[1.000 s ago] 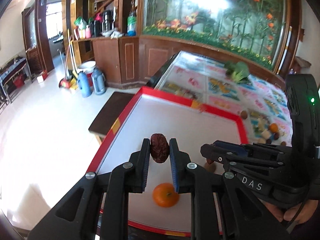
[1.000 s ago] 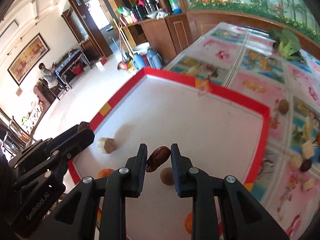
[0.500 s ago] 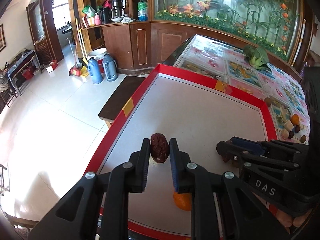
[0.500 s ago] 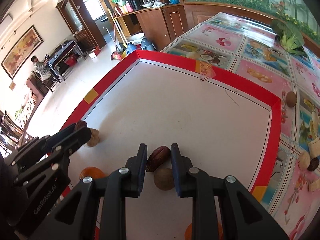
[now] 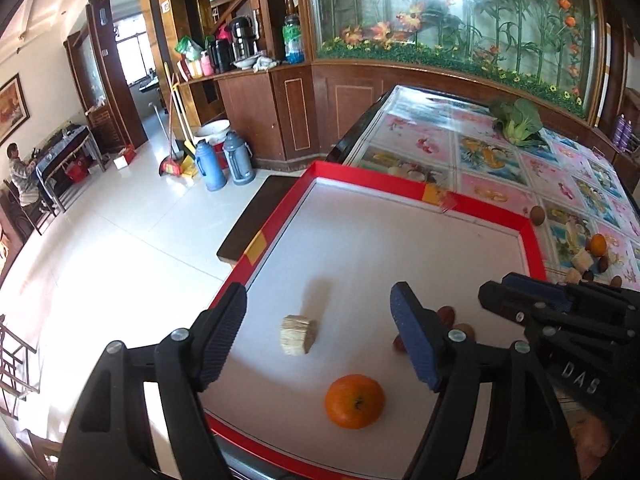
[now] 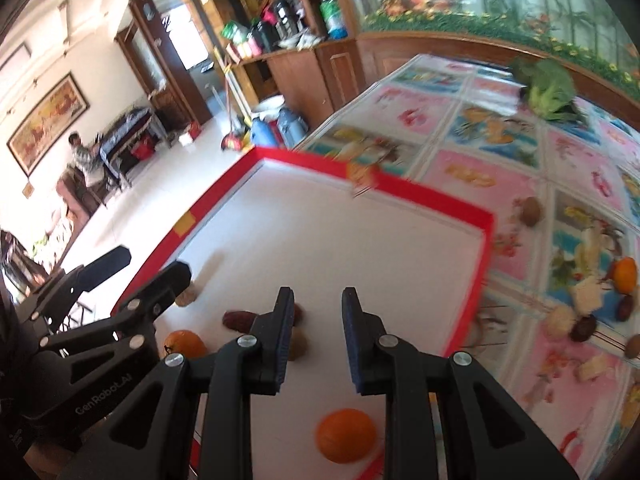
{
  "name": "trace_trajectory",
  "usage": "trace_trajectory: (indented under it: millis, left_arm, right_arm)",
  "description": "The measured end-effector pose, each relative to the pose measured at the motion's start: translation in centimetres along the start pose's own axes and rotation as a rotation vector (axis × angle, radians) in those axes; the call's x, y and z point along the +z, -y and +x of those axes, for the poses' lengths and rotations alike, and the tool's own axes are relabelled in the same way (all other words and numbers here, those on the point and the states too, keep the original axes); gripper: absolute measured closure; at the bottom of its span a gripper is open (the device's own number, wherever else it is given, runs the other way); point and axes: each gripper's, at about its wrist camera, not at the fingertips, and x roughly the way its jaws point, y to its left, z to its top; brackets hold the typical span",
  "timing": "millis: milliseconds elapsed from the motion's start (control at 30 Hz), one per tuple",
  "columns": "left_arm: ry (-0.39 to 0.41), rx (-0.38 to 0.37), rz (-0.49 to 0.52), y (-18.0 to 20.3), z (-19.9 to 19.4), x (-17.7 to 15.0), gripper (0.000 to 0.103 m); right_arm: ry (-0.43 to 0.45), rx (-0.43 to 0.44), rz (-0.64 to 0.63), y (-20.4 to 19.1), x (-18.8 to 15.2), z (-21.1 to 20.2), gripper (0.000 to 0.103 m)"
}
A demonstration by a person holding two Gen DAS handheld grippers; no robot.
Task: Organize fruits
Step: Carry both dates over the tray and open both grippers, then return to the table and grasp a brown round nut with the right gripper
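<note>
A white tray with a red rim (image 5: 276,216) (image 6: 486,236) lies on the table. In the left wrist view it holds an orange (image 5: 354,401), a tan block (image 5: 296,334) and red dates (image 5: 446,314) partly hidden behind a finger. My left gripper (image 5: 318,336) is open and empty above the tray. My right gripper (image 6: 316,334) is open and empty. In the right wrist view a date (image 6: 238,319), a brown round fruit (image 6: 298,345) and two oranges (image 6: 185,343) (image 6: 346,435) lie on the tray.
More fruit lies on the patterned tablecloth to the right: an orange (image 6: 625,274), pale blocks (image 6: 586,295), dark dates (image 6: 584,327) and a brown round fruit (image 6: 531,210). A leafy green vegetable (image 6: 550,88) lies at the far end. A dark bench (image 5: 256,216) stands left of the table.
Both grippers have opened and let go of their dates, which now lie on the tray. Both grippers have pulled back and up from the tray.
</note>
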Motion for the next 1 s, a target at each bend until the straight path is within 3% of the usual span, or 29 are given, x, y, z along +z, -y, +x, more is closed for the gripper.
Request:
trace_trajectory:
  millis: [500,1000]
  left_arm:
    - [0.093,-0.090,0.131,7.2,-5.3,0.8,0.020]
    - [0.050,-0.197,0.232,12.8,-6.1,-0.6,0.020]
  right_arm:
    - [0.153,-0.079,0.217,10.1,-0.5,-7.6,0.079]
    - [0.220,-0.260,0.350,20.5,-6.2,-15.7,0.079]
